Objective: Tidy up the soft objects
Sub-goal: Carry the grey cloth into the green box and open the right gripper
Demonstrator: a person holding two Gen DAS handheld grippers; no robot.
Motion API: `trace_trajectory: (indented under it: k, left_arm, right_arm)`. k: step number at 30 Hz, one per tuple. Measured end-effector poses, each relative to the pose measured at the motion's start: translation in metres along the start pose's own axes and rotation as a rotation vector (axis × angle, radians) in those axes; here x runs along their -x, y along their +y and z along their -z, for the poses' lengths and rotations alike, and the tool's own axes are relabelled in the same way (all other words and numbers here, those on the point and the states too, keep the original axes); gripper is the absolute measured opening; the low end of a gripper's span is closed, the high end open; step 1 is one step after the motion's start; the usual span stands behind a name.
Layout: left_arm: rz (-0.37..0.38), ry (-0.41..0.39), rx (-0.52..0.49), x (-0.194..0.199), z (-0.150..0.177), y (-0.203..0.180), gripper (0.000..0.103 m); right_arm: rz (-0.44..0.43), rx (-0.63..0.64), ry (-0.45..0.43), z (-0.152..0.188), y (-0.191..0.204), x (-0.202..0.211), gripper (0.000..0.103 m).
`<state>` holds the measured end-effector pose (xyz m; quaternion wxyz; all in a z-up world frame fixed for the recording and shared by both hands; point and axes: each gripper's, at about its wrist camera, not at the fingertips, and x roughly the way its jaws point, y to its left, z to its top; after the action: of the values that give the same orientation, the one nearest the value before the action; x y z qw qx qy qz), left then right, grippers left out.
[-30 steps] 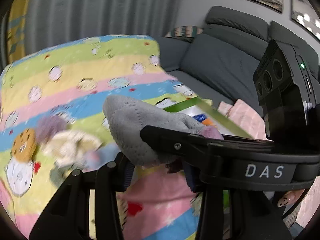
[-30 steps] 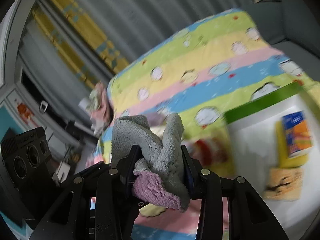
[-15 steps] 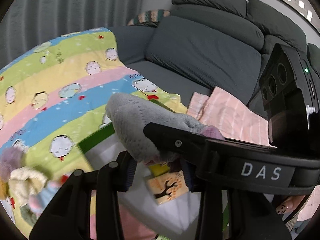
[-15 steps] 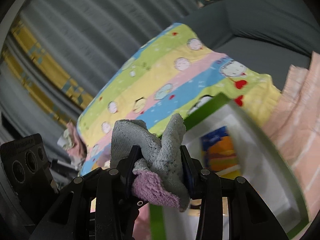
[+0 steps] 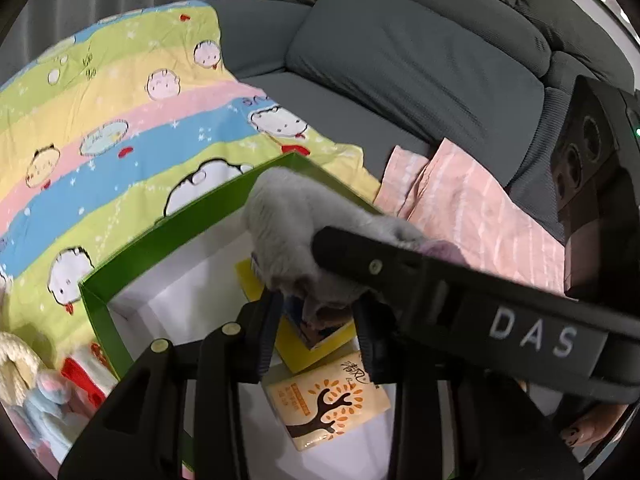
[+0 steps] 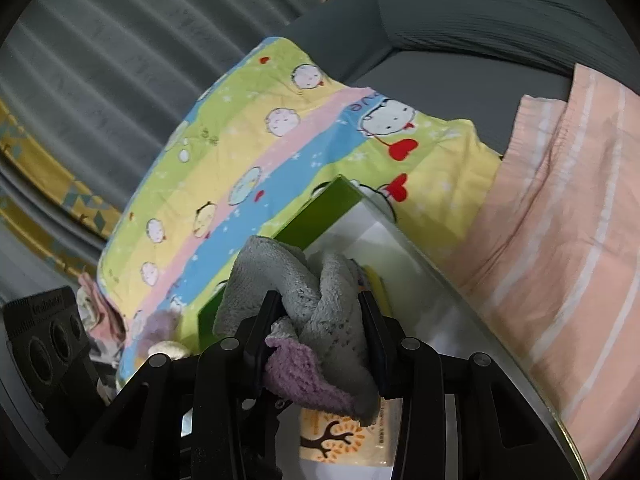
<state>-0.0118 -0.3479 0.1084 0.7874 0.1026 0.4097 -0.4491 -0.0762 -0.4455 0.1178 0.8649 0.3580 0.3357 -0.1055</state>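
A grey cloth with a purple underside (image 5: 288, 232) hangs over the green box with a white inside (image 5: 192, 220). My left gripper (image 5: 318, 308) is shut on its lower folds. A black finger of my right gripper (image 5: 380, 264) crosses in front of the cloth. In the right wrist view the same cloth (image 6: 316, 292) is bunched between the pads, with my right gripper (image 6: 320, 320) shut on it above the green box (image 6: 320, 216). A tissue pack with a tree print (image 5: 328, 400) and a yellow packet (image 5: 316, 344) lie in the box.
The box sits on a striped cartoon blanket (image 5: 100, 128) spread over a grey sofa (image 5: 400, 60). A pink striped cloth (image 5: 480, 216) lies right of the box. Plush toys (image 5: 40, 400) lie at the lower left. A hand with painted nails (image 5: 580, 432) shows at the lower right.
Both grippers carried the grey cloth from over the blanket to above the green box and tipped downward. The box and its contents now fill the lower part of both views.
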Motion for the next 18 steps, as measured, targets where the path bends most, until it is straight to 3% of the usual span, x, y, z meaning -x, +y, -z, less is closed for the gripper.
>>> trace_trajectory:
  k: [7, 13, 15, 17, 18]
  left_arm:
    - [-0.020, 0.053, 0.042, -0.009, 0.009, 0.005, 0.038]
    - [-0.073, 0.047, 0.039, 0.008, 0.020, 0.011, 0.059]
    - [-0.089, 0.035, 0.048, 0.018, 0.025, 0.015, 0.062]
    - [-0.111, 0.025, 0.063, 0.027, 0.030, 0.020, 0.065]
    - [-0.118, 0.018, 0.069, 0.032, 0.032, 0.022, 0.070]
  right_arm:
    - [0.055, 0.008, 0.040, 0.003, -0.004, -0.011, 0.042]
    - [0.084, 0.043, 0.048, 0.007, 0.002, -0.010, 0.042]
    - [0.091, 0.060, 0.046, 0.009, 0.005, -0.008, 0.051]
    - [0.095, 0.084, 0.050, 0.014, 0.010, -0.004, 0.079]
    - [0.079, 0.098, 0.037, 0.017, 0.014, 0.000, 0.082]
